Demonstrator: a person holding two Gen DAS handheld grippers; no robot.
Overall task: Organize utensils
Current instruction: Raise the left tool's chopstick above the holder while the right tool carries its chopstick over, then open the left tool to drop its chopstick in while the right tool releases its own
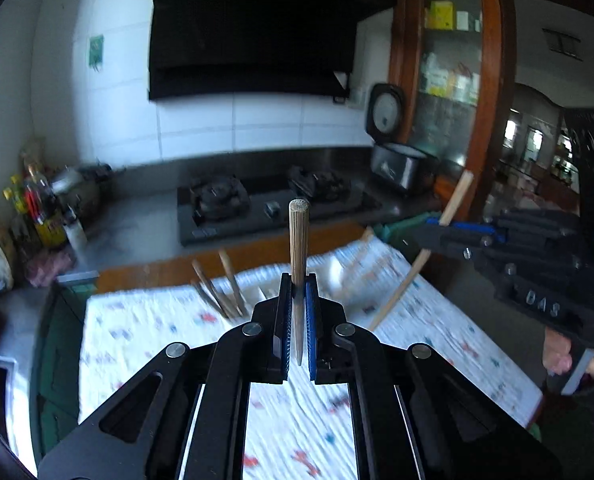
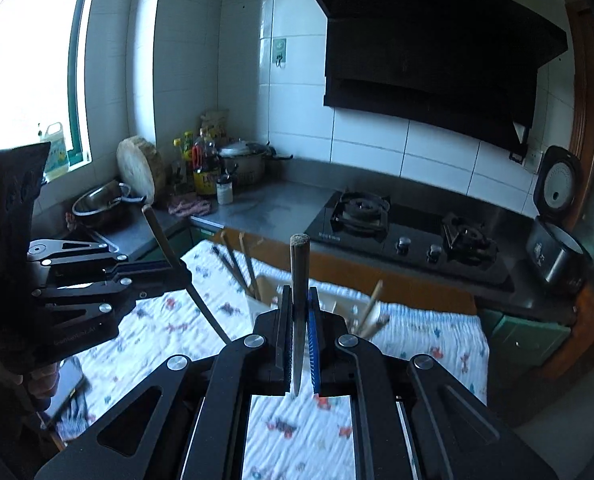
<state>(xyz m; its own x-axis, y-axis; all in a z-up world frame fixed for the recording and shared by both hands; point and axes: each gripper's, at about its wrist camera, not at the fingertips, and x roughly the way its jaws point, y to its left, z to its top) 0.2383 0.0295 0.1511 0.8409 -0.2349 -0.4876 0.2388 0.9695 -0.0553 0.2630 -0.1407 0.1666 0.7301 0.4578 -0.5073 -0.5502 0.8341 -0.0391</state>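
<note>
Kitchen setting, with a table under a white cloth point(image 2: 437, 332) printed with small red and blue figures filling the lower middle of both views.

Item one: a wooden chopstick point(image 1: 298, 264), pinched between the closed blue pads of the left gripper point(image 1: 298, 316). We see it at centre frame in the left wrist view, standing up along the fingers, blunt end uppermost and thin tip down between the pads.

Item two: a second chopstick point(image 2: 299, 280), clamped the same way in the right gripper point(image 2: 299, 344), at centre frame of the right wrist view, blunt end up.

Item three: a pale holder point(image 2: 265, 300) on the cloth, just beyond the fingertips, divided into compartments. Several chopsticks point(image 2: 237, 264) lean out of its left part; more lean in the right part point(image 2: 371, 308). How many, we cannot tell through the blur.

Each gripper also appears in the other's view: the right at the right edge of the left wrist view, the left at the left edge of the right wrist view, each with its stick crossing the jaws at a slant.

Beyond the table: a grey counter point(image 2: 273, 208) with a black two-burner gas hob point(image 2: 409, 236), a black extractor hood point(image 2: 429, 48) above it on white tiles, a rice cooker point(image 2: 557, 256) with its lid raised at right, and bottles point(image 2: 205, 168), a lidded pot point(image 2: 245, 160) and a round chopping block point(image 2: 141, 168) at upper left beside the window point(image 2: 29, 60).
</note>
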